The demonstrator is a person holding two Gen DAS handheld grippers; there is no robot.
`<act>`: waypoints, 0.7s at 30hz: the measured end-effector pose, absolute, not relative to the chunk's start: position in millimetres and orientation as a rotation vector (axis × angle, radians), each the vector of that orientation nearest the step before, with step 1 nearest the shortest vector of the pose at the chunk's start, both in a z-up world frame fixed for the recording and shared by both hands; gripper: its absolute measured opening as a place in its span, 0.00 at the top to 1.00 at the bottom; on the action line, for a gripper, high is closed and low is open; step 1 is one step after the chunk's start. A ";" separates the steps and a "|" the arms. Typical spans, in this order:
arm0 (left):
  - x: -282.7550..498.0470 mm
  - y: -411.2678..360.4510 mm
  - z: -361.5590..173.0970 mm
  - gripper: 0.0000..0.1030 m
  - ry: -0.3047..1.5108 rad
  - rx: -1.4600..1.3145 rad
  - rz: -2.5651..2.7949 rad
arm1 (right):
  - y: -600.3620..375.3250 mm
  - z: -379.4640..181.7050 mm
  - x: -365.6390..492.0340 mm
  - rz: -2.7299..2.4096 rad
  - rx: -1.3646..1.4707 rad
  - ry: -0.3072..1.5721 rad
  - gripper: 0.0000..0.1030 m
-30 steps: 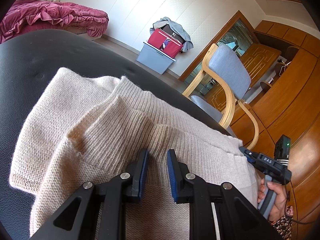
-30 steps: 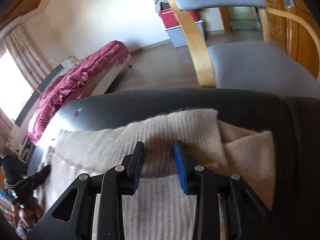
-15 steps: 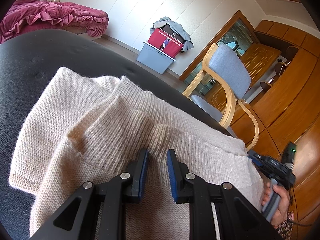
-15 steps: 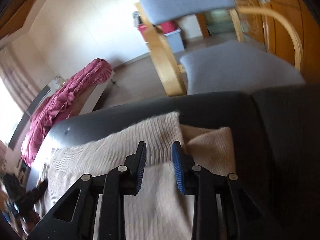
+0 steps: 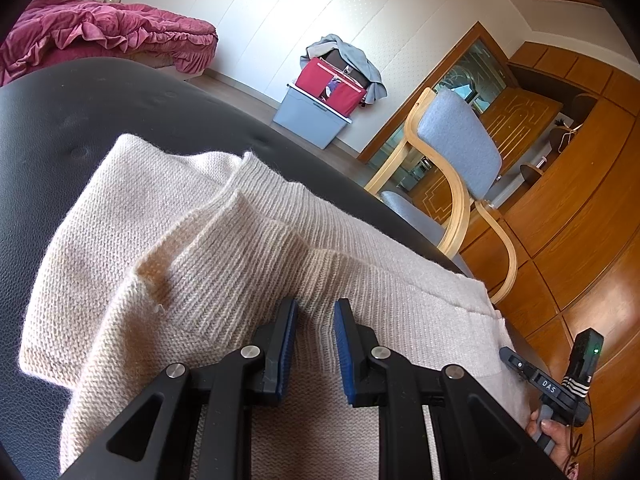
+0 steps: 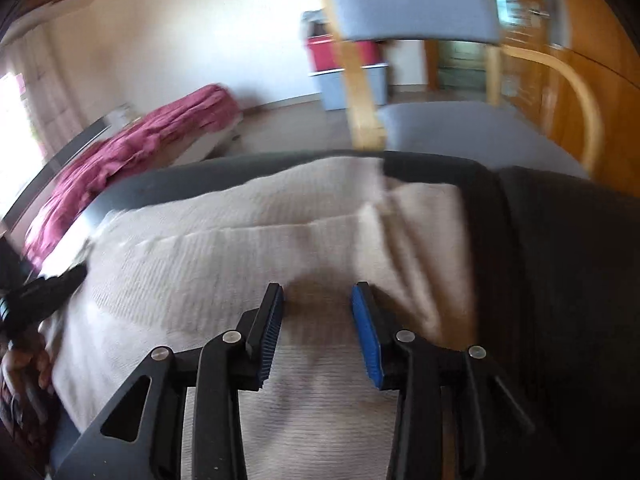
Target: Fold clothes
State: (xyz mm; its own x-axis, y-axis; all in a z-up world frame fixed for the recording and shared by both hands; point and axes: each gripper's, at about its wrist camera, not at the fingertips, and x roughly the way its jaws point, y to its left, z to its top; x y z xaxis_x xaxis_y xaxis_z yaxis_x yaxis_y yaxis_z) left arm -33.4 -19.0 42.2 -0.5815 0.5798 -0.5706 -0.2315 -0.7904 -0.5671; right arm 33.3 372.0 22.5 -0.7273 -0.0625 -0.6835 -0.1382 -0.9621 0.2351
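A cream knit sweater [image 5: 208, 248] lies on a black leather seat [image 5: 72, 120]. Its ribbed edge is folded over near the middle and a sleeve lies to the left. My left gripper [image 5: 314, 314] hovers just over the ribbed part, its blue-padded jaws a little apart with nothing between them. In the right wrist view the sweater [image 6: 224, 256] is blurred; my right gripper [image 6: 318, 300] stands open above its right part, empty. The right gripper body also shows at the lower right of the left wrist view [image 5: 556, 384].
A wooden armchair with grey cushions [image 5: 456, 160] stands just beyond the seat. A grey bin with red bags [image 5: 320, 108] is by the wall. A bed with a crimson cover [image 5: 100, 36] lies far left. Wooden cabinets [image 5: 580, 208] are on the right.
My right gripper has let go of the sweater's edge, opened wider and drawn back towards me. My left gripper has held still.
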 end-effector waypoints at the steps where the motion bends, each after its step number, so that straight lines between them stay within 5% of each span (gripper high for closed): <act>1: -32.8 -20.3 42.5 0.82 -0.620 -1.071 2.363 | 375.4 22.0 34.6 2.851 -1.136 0.446 0.65; 12: -14.2 -81.0 40.2 0.82 -0.734 -1.127 2.386 | 386.3 22.6 49.0 2.869 -1.124 0.506 0.62; 21: 62.7 -38.6 87.6 0.77 -0.283 -0.960 2.491 | 325.4 56.2 80.1 3.082 -1.028 0.401 0.62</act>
